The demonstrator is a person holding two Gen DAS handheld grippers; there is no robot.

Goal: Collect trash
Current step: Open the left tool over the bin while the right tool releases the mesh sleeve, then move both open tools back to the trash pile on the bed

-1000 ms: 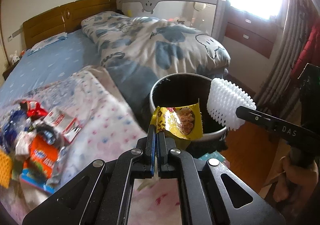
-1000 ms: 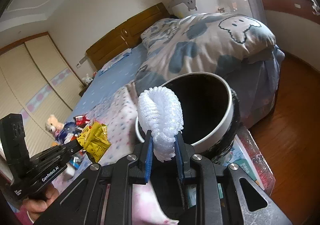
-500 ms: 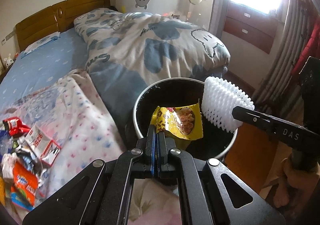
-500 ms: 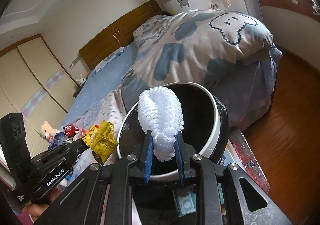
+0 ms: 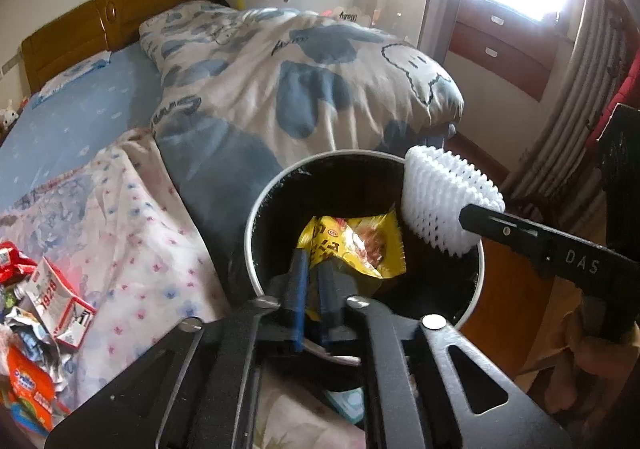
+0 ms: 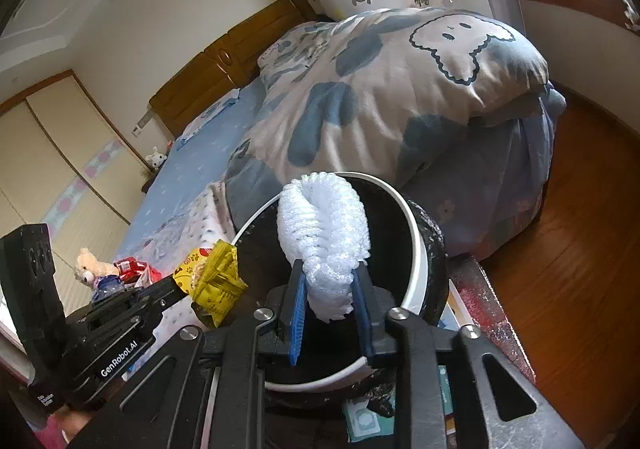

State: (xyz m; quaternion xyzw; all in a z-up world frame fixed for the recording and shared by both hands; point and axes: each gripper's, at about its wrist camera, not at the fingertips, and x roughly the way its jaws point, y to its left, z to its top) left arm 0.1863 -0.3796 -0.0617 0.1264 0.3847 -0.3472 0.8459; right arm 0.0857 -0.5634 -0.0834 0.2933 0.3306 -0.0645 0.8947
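Observation:
A black trash bin [image 5: 256, 217] with a white rim stands beside the bed; it also shows in the right wrist view [image 6: 416, 249]. My left gripper [image 5: 314, 269] is over the bin's mouth, its jaws slightly parted, with a yellow snack wrapper [image 5: 356, 241] still at the fingertips; the wrapper also shows in the right wrist view [image 6: 214, 285]. My right gripper [image 6: 328, 285] is shut on a white foam fruit net [image 6: 324, 233] above the bin's rim; the net also shows in the left wrist view [image 5: 444, 201].
More trash lies on the flowered sheet at the left: a red-and-white carton [image 5: 60, 305], an orange packet [image 5: 32, 393] and a red wrapper [image 5: 10, 261]. A blue-patterned duvet [image 5: 300, 89] is behind the bin. Wooden floor [image 6: 580, 249] lies to the right.
Both grippers moved forward over the bin. My left gripper's jaws have parted a little and the yellow wrapper now hangs lower inside the bin's mouth.

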